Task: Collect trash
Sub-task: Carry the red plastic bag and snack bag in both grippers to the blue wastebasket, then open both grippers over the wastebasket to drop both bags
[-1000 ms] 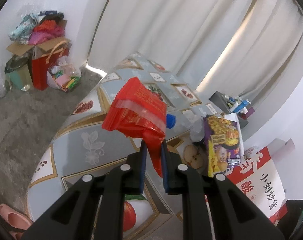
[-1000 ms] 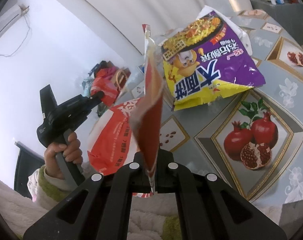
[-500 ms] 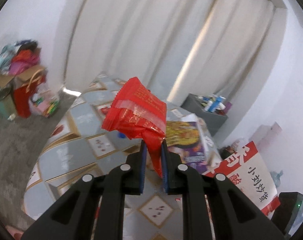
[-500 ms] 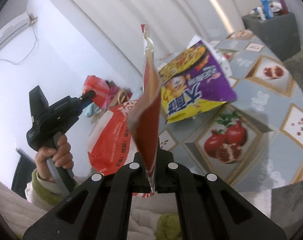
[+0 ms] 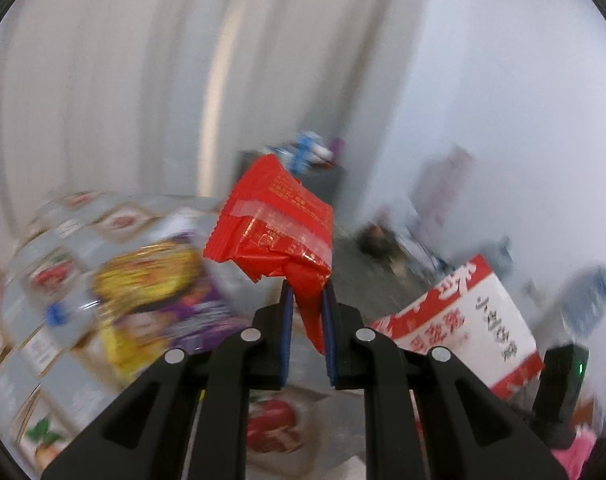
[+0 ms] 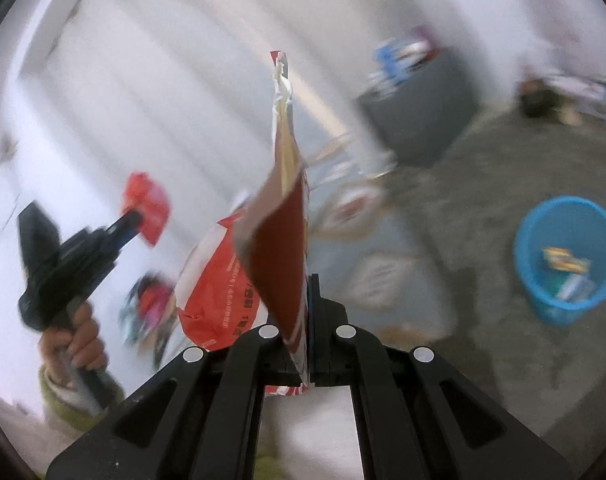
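Note:
My left gripper (image 5: 306, 300) is shut on a crumpled red snack wrapper (image 5: 273, 226), held up above the table. My right gripper (image 6: 306, 300) is shut on a flat red and white wrapper (image 6: 281, 248) that stands on edge above its fingers. In the right wrist view the left gripper (image 6: 133, 218) shows at the left with its red wrapper (image 6: 148, 206), gripped by a hand (image 6: 77, 340). A blue bin (image 6: 569, 258) with some trash inside sits on the floor at the right. A purple and yellow snack bag (image 5: 155, 300) lies blurred on the table.
A large red and white bag (image 5: 469, 326) stands at the right of the patterned table (image 5: 39, 320). A grey cabinet (image 6: 419, 108) with bottles stands by the curtains. Grey carpet (image 6: 483, 184) surrounds the blue bin. Both views are motion blurred.
Both grippers swung right with their wrappers still held. The table slid to the left of each view and the blue bin came into the right wrist view.

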Tool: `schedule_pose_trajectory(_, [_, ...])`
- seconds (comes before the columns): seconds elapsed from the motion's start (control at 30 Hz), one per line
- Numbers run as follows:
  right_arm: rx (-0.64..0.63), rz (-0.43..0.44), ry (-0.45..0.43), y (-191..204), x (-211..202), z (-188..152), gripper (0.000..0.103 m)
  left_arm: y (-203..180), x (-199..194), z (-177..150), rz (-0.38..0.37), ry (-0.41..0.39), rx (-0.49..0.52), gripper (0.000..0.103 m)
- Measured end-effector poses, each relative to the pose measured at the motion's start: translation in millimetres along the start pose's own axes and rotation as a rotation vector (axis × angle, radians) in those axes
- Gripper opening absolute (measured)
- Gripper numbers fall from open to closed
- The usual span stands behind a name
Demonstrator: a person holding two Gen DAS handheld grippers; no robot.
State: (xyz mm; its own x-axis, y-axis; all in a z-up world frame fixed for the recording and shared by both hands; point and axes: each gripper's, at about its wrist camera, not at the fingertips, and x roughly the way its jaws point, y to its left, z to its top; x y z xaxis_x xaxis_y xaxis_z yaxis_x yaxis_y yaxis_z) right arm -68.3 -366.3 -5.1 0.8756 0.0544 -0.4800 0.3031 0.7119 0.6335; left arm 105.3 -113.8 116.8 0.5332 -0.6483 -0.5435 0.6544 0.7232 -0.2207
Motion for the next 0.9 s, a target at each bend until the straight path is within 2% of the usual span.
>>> schedule_pose_trajectory(0.03, [0.054,-0.071,-0.032,-26,-9,6,0.000,-18,19,3,-0.028,0.034,0.038,0.013])
schedule_pose_trajectory(0.17, [0.159,-0.300,-0.088,-90,-26,22,0.000,-78,84,5,-0.121,0.148,0.155,0.013])
schedule_pose_trajectory(0.23, [0.202,-0.390,-0.094,-119,-27,28,0.000,-109,120,2,-0.156,0.221,0.206,0.013])
schedule_pose_trajectory(0.37, [0.198,-0.582,-0.049,-163,-5,37,0.000,-176,204,-16,-0.234,0.408,0.294,0.013])
schedule_pose_trajectory(0.5, [0.223,-0.652,0.017,-210,29,42,0.000,-226,271,-38,-0.272,0.540,0.376,0.013])
schedule_pose_trajectory(0.57, [0.243,-0.676,0.052,-231,53,52,0.000,-244,304,-48,-0.261,0.590,0.414,0.013])
schedule_pose_trajectory(0.67, [0.301,-0.643,0.085,-265,71,59,0.005,-265,352,-67,-0.242,0.647,0.477,0.018])
schedule_pose_trajectory(0.7, [0.329,-0.627,0.107,-283,83,61,0.015,-270,369,-76,-0.241,0.676,0.497,0.032])
schedule_pose_trajectory(0.73, [0.364,-0.595,0.121,-292,87,54,0.038,-273,387,-84,-0.226,0.715,0.513,0.043])
schedule_pose_trajectory(0.77, [0.399,-0.571,0.126,-302,89,51,0.047,-272,396,-89,-0.198,0.730,0.520,0.061])
schedule_pose_trajectory(0.8, [0.449,-0.584,0.129,-317,91,48,0.052,-270,405,-95,-0.163,0.728,0.517,0.062])
schedule_pose_trajectory(0.87, [0.532,-0.607,0.116,-334,84,45,0.052,-264,411,-96,-0.140,0.716,0.487,0.062])
schedule_pose_trajectory(0.9, [0.577,-0.585,0.086,-339,75,41,0.052,-259,411,-95,-0.139,0.724,0.461,0.062])
